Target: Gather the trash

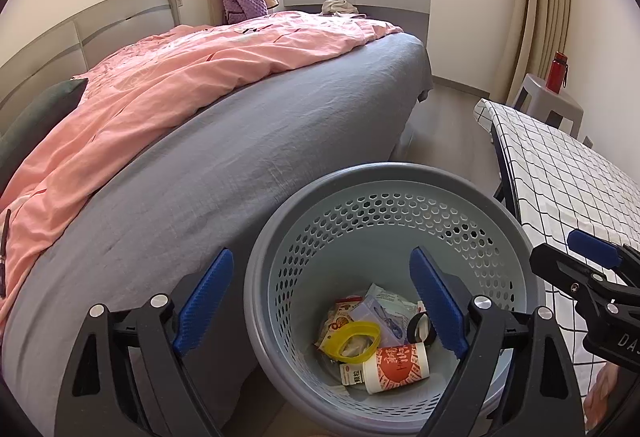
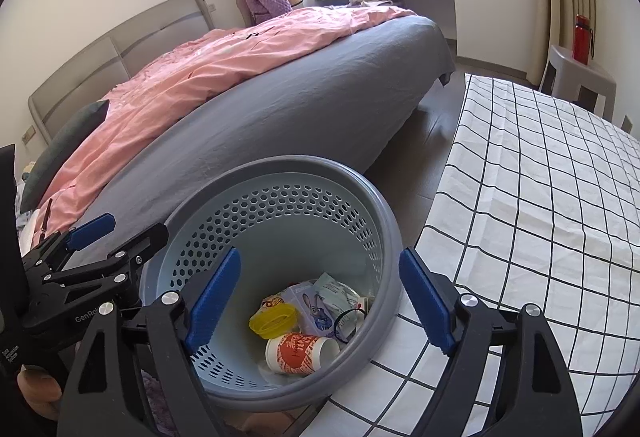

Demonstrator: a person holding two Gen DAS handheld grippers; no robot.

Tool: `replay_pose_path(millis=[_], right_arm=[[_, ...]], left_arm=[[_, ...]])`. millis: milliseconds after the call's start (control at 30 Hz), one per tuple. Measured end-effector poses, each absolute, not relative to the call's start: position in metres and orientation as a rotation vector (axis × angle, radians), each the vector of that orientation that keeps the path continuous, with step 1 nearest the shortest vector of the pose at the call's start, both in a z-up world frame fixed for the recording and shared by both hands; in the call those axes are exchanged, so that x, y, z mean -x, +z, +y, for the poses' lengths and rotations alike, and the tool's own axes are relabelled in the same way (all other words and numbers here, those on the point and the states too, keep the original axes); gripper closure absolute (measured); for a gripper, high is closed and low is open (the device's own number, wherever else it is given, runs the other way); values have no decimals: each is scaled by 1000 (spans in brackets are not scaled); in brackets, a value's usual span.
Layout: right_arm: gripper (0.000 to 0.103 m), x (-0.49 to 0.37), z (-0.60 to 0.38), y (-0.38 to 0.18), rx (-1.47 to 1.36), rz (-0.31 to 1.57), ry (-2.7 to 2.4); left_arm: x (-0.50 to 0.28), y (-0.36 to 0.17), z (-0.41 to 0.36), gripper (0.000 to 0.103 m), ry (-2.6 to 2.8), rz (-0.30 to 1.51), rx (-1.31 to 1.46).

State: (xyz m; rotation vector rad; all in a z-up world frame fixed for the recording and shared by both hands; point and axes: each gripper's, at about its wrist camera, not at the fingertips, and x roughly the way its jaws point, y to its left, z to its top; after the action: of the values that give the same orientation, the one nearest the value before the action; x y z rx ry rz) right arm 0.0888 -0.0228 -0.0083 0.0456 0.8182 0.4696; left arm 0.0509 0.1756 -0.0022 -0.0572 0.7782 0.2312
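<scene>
Both grippers hang released above the bin

The left gripper (image 1: 322, 301) and right gripper (image 2: 320, 301) stand wide, grasping nothing; the trash (image 2: 298, 325) lies inside the grey bin (image 2: 280, 163), between bed (image 2: 280, 109) and checked table (image 2: 540, 197).

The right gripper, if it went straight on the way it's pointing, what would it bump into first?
Probably the trash in the gray bin. The right gripper is open, empty and aimed into it, so the red-and-white paper cup or yellow lid likely comes first; depth is unclear.

Carton (image 1: 352, 374) perhaps half hidden under cup (image 1: 396, 367)
</scene>
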Motion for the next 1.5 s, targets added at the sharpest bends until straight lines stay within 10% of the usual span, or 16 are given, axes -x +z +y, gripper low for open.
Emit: replay_pose_path(millis=[1500], right_arm=[[19, -87, -20, -9, -35, 811, 460]], left_arm=[[-51, -2, 177, 15, 256, 776, 57]])
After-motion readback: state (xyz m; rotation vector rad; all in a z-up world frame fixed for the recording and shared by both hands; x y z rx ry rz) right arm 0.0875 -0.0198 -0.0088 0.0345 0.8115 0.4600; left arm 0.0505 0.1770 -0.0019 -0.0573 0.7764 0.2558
